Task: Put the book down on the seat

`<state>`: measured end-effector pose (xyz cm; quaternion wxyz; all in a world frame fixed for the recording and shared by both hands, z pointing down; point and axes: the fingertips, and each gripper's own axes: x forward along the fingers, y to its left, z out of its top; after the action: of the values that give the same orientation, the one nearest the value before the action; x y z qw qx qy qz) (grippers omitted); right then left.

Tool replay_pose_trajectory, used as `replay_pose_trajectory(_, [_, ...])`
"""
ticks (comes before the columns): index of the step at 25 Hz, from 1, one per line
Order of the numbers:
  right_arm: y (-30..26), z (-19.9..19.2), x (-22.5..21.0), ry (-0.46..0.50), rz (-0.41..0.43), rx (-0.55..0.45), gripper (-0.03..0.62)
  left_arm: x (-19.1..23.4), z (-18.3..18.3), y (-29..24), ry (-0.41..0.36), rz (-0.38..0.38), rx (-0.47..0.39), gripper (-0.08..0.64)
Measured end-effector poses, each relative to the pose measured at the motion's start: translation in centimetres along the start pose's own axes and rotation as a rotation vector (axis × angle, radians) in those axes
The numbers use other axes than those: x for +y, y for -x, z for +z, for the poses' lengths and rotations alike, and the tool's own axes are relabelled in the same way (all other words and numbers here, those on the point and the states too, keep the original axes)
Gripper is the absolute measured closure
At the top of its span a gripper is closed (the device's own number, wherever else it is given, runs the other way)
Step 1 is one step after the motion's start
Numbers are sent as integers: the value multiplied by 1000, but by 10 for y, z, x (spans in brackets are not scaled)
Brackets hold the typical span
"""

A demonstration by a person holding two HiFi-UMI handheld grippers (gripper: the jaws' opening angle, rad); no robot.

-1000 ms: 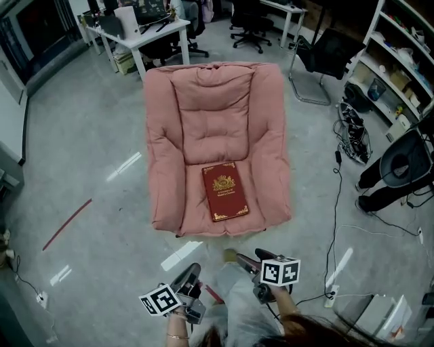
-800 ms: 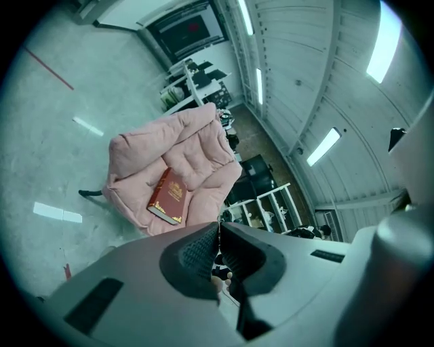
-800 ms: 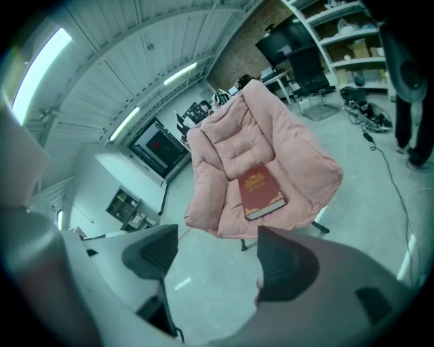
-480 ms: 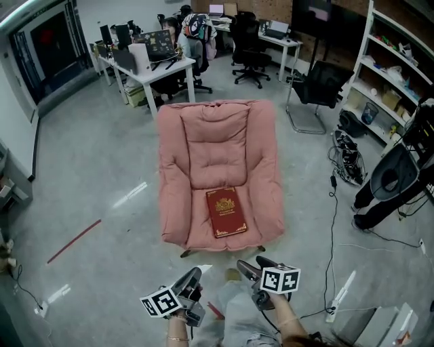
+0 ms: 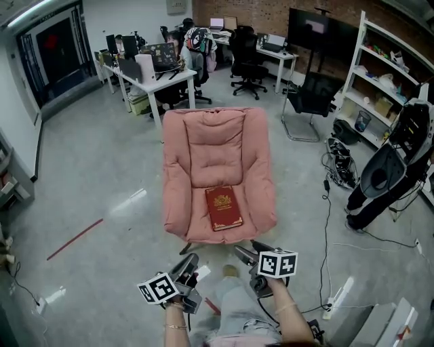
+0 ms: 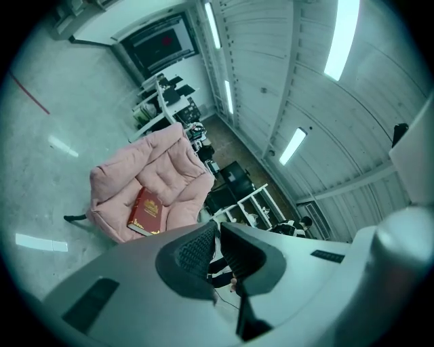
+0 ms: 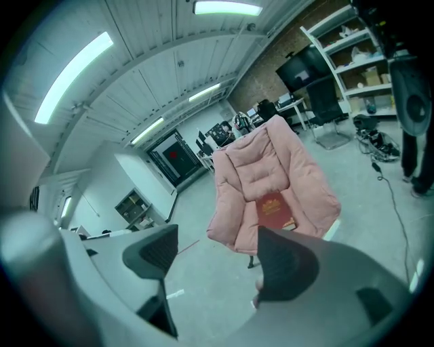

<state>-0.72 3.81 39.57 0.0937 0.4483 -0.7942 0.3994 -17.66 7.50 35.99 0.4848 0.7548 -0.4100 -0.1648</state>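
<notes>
A white desk [image 5: 163, 80] stands at eleven o'clock in the head view, with screens on it. Office chairs [image 5: 247, 64] sit at twelve o'clock and a black chair [image 5: 313, 95] at one. White shelves [image 5: 380, 74] line the wall at two, with a black machine [image 5: 386, 176] at three. A cable [image 5: 326, 223] crosses the grey floor [image 5: 88, 169] at four. A red line [image 5: 74, 238] marks the floor at eight.

place: open-plan office with a lab corner | furniture: white desks [image 5: 163, 76] with monitors, black office chairs [image 5: 247, 64] | storage: open shelf rack [image 5: 383, 88] | walls: brick wall [image 5: 261, 12], big dark screen [image 5: 315, 27] | floor: polished grey floor [image 5: 88, 169], loose cables [image 5: 328, 203]
</notes>
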Motion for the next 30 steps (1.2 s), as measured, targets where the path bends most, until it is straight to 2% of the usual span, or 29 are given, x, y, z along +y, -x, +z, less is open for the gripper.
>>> replay_pose_trajectory(7, [28, 4, 28, 52, 21, -19, 210, -12, 2, 28, -64, 42, -20, 552])
replay_pose_trajectory(13, [40, 11, 40, 105, 23, -5, 223, -31, -1, 35, -234, 43, 102, 552])
replay_pose_trajectory(15, [43, 15, 44, 115, 24, -10, 256, -35, 2, 37, -290, 56, 115, 552])
replay_pose_trajectory(17, [46, 22, 47, 136, 23, -29, 355, -37, 8, 38, -328, 79, 112, 552])
replay_pose_trajectory(22, [61, 28, 50, 142, 57, -46, 400, -52, 12, 37, -331, 91, 65, 552])
replay_pose_trajectory(30, [93, 16, 42, 150, 113, -2, 419, -89, -26, 29, -307, 50, 72, 552])
